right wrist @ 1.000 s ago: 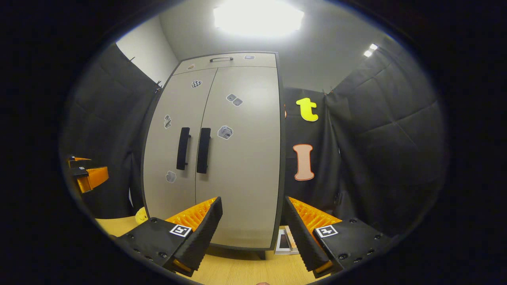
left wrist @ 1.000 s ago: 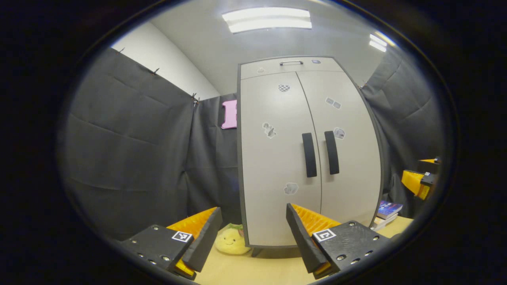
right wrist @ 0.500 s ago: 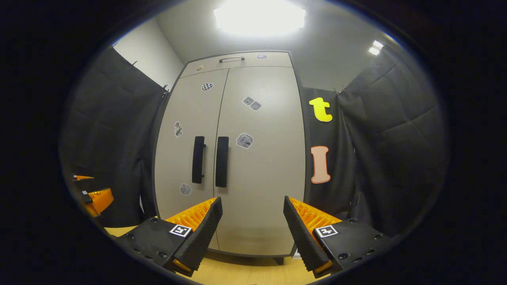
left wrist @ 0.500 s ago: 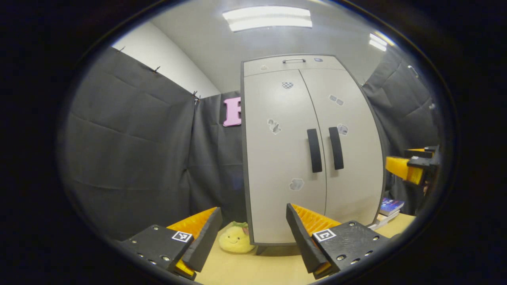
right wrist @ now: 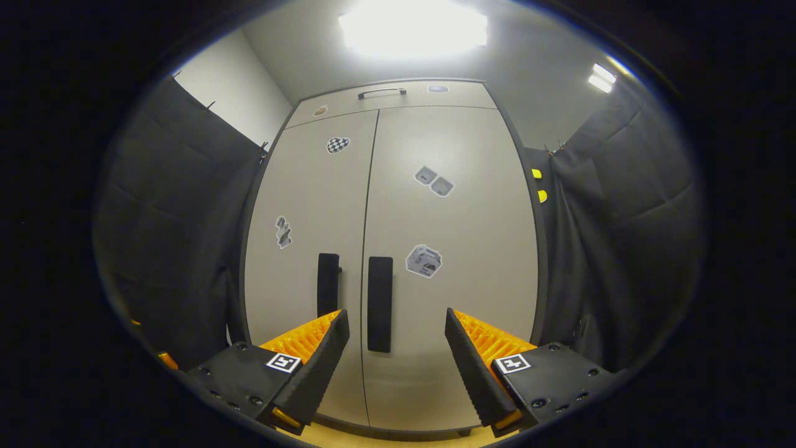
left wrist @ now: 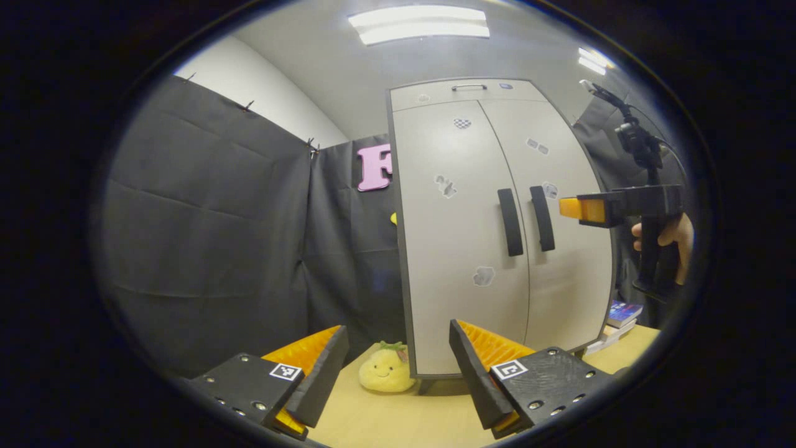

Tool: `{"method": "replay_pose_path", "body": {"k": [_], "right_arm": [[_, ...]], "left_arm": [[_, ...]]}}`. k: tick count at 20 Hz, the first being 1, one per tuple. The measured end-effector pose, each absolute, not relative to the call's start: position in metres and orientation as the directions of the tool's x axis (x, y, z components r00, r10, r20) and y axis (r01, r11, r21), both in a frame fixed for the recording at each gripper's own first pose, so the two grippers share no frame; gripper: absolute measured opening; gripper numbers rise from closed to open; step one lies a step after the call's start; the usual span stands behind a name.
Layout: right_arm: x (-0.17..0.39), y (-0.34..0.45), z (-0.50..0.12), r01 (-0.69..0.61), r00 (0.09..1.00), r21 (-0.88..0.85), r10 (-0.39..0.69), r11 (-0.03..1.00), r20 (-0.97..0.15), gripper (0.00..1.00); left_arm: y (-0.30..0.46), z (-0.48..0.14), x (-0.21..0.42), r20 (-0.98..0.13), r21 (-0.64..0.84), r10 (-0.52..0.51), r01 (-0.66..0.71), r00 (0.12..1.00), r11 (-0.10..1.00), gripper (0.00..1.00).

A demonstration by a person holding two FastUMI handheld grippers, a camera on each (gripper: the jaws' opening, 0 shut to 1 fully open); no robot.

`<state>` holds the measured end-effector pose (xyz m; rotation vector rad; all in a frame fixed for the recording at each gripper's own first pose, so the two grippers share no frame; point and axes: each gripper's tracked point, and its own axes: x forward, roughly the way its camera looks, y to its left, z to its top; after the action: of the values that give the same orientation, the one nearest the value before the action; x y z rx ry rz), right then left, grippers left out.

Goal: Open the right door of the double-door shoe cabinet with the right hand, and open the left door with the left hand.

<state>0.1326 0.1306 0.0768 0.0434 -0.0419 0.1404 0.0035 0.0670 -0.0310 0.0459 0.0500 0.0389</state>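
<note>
Left gripper view: one shoe cabinet (left wrist: 460, 249) on the table (left wrist: 398, 417), two doors closed, two dark vertical handles. Left gripper (left wrist: 398, 367) spread wide, empty. One plush toy (left wrist: 387, 370) beside the cabinet; books (left wrist: 619, 317) at right. Right gripper (left wrist: 569, 208) near the right handle (left wrist: 542, 218), opening not discernible.

Right gripper view: right gripper (right wrist: 397, 354) wide open, empty; right handle (right wrist: 379, 305) between its fingers, untouched.

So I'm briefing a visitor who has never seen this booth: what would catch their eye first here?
First, the tall pale shoe cabinet, both doors shut, two dark vertical handles side by side at its middle seam. Then the right tongs, open and aimed at the right door's handle. In the left gripper view, a smiling yellow plush toy sits on the table by the cabinet's left foot.
</note>
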Motion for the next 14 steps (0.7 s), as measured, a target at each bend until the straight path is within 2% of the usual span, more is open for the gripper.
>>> {"method": "replay_pose_path", "body": {"k": [10, 11, 13, 14], "right_arm": [[0.203, 0.159, 0.068, -0.105, 0.993, 0.075, 0.108, 0.992, -0.043, 0.96], [0.207, 0.159, 0.067, -0.099, 0.993, 0.075, 0.103, 0.992, -0.052, 0.89], [0.213, 0.158, 0.063, -0.089, 0.992, 0.084, 0.095, 0.993, -0.079, 0.89], [0.216, 0.156, 0.061, -0.082, 0.992, 0.093, 0.091, 0.992, -0.092, 0.82]], "left_arm": [[0.124, -0.034, -0.014, -0.063, 0.092, 0.158, -0.152, 0.985, 0.984, 0.94], [0.129, -0.036, -0.018, -0.068, 0.092, 0.169, -0.163, 0.983, 0.982, 0.94], [0.139, -0.035, -0.022, -0.07, 0.093, 0.192, -0.186, 0.979, 0.978, 0.93], [0.141, -0.035, -0.023, -0.07, 0.093, 0.2, -0.194, 0.977, 0.977, 0.93]]}}
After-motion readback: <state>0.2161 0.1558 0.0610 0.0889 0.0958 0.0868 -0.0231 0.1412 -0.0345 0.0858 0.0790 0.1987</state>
